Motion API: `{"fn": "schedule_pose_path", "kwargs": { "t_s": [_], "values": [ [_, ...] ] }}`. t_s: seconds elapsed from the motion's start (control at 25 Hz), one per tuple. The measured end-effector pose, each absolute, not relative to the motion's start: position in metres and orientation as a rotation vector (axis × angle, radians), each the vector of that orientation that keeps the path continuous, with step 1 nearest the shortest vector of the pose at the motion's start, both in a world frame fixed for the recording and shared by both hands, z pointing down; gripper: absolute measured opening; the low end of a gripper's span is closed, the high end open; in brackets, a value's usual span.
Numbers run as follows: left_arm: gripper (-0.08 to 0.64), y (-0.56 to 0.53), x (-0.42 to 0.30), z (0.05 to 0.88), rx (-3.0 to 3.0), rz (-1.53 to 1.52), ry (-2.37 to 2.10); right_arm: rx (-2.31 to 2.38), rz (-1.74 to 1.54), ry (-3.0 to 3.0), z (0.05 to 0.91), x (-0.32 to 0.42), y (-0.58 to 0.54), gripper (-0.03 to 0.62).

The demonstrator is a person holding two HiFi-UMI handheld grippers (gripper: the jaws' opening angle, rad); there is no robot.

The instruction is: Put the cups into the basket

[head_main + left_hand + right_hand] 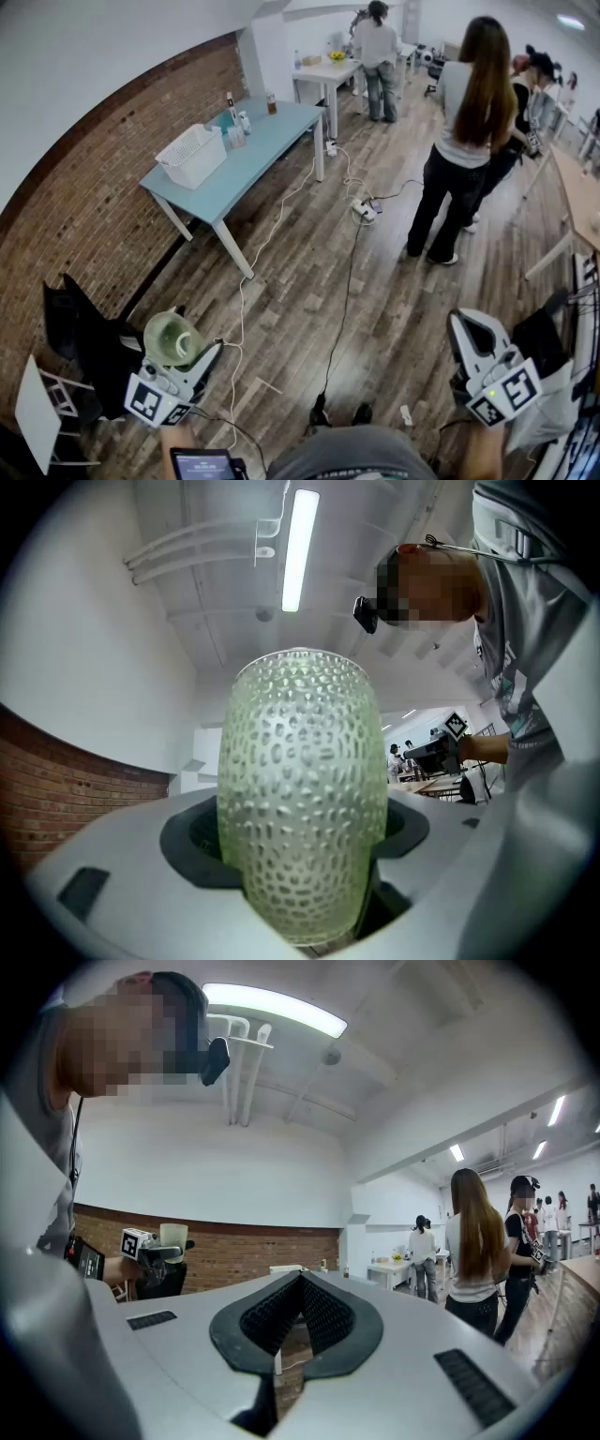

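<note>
Dimpled greenish cup (pixel 300 799), seemingly upright; white basket (pixel 194 155)

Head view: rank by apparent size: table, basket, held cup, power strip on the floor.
1. table
2. basket and cup: they look about alike. The cup is far nearer the camera, so I won't rank them.
3. power strip

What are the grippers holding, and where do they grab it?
The left gripper holds a green cup, squeezed by its lower sides. The right gripper is shut and holds nothing.
</note>
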State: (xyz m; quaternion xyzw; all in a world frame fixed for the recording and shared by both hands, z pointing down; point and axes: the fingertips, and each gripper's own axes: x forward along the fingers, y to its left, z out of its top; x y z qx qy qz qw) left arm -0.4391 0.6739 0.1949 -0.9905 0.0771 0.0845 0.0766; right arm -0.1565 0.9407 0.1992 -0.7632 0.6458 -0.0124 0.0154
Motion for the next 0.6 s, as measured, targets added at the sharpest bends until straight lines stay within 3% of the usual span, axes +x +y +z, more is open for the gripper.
{"fn": "schedule_pose_path", "kwargs": {
  "t_s": [0.6],
  "values": [
    [0.354, 0.6688, -0.4369, 0.2031, -2.977, 0.236, 0.226, -2.327, -0.037, 1.998, 0.2040, -0.1572, 0.9346, 0.009]
  ]
}}
